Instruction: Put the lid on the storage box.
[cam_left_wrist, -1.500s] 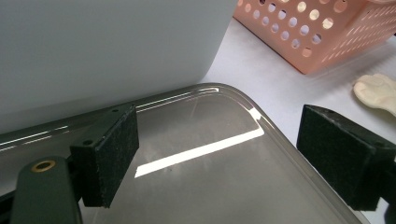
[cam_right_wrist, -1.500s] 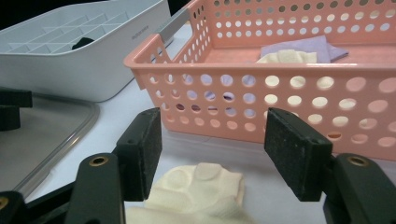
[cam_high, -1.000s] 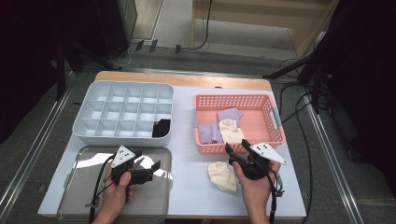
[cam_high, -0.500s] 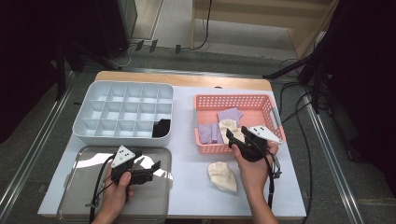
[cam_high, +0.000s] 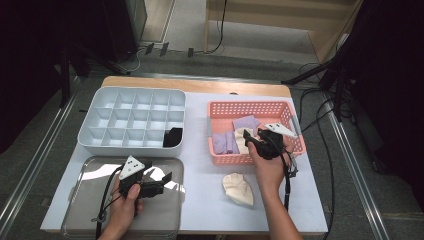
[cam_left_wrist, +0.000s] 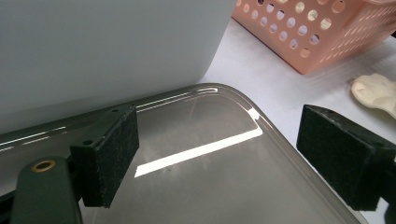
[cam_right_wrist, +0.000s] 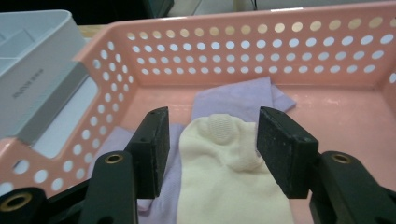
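Cream sock (cam_right_wrist: 224, 172) lies in the pink basket (cam_right_wrist: 243, 51) on lilac cloths (cam_right_wrist: 236, 100), between the jaws of the right tongs (cam_right_wrist: 212, 144), which have just been closing but stand apart, not yet pressing it. Left tongs (cam_left_wrist: 233, 154) hover apart over the metal tray (cam_left_wrist: 210, 186). Another cream sock (cam_high: 239, 188) lies on the surface (cam_high: 200, 175).

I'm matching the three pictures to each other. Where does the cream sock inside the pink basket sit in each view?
High view: the cream sock in the basket lies right of centre, beside the right gripper.
Left gripper view: this sock is not in it; a second cream sock lies on the table.
Right gripper view: bottom centre, between open jaws that have just been closing.
Shared landmark: the pink basket.
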